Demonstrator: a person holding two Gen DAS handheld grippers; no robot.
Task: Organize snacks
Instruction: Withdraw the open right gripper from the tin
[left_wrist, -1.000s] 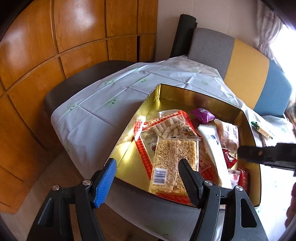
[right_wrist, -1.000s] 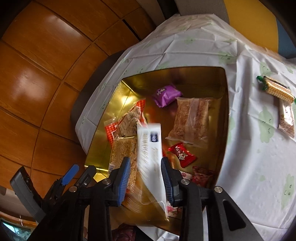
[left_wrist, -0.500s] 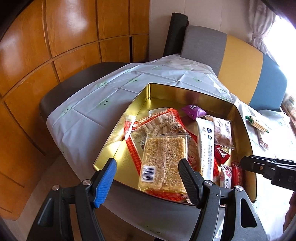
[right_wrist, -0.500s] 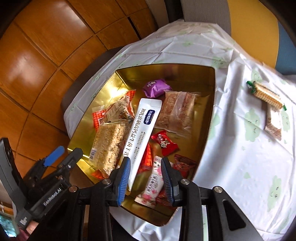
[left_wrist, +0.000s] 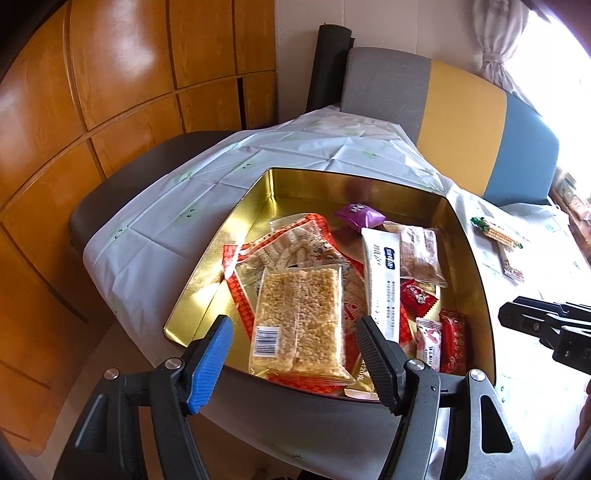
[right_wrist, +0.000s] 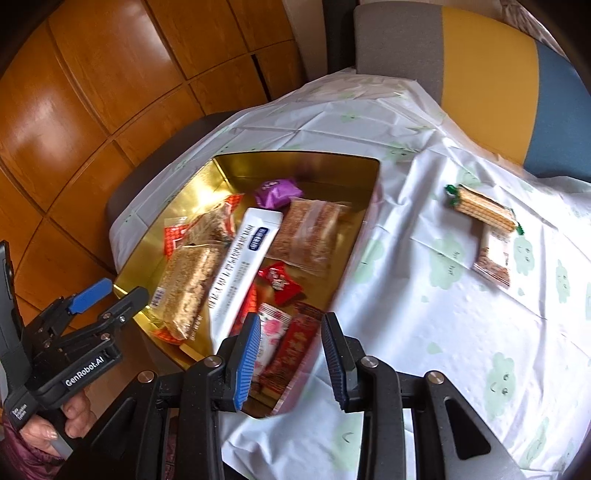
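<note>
Fingers of the right gripper (right_wrist: 290, 360) stand narrowly apart with nothing between them, above the near right corner of the gold tin (right_wrist: 295, 160). The left gripper (left_wrist: 293, 356) hangs wide and empty over the tin's near left edge.

Inside the tin lie a rice-crisp pack (left_wrist: 301, 314) on a red-edged cracker bag (left_wrist: 291, 245), a long white sachet (right_wrist: 243, 264), a clear brown-crumb pack (right_wrist: 314, 236), a purple candy (right_wrist: 277, 192), a small red candy (right_wrist: 279, 280) and two slim packs at the near right corner.

Two snacks lie out on the tablecloth (right_wrist: 424, 325), well apart from the tin toward the table's far right edge: a wafer pack (right_wrist: 482, 208) with green ends, and a small crumb bar (right_wrist: 495, 256) touching it.

Both look light, crinkly and slippery in film, the wafers brittle. I judge a soft pinch across the wafer pack's short width, near its middle, safest; the sealed ends would flop and slide.
</note>
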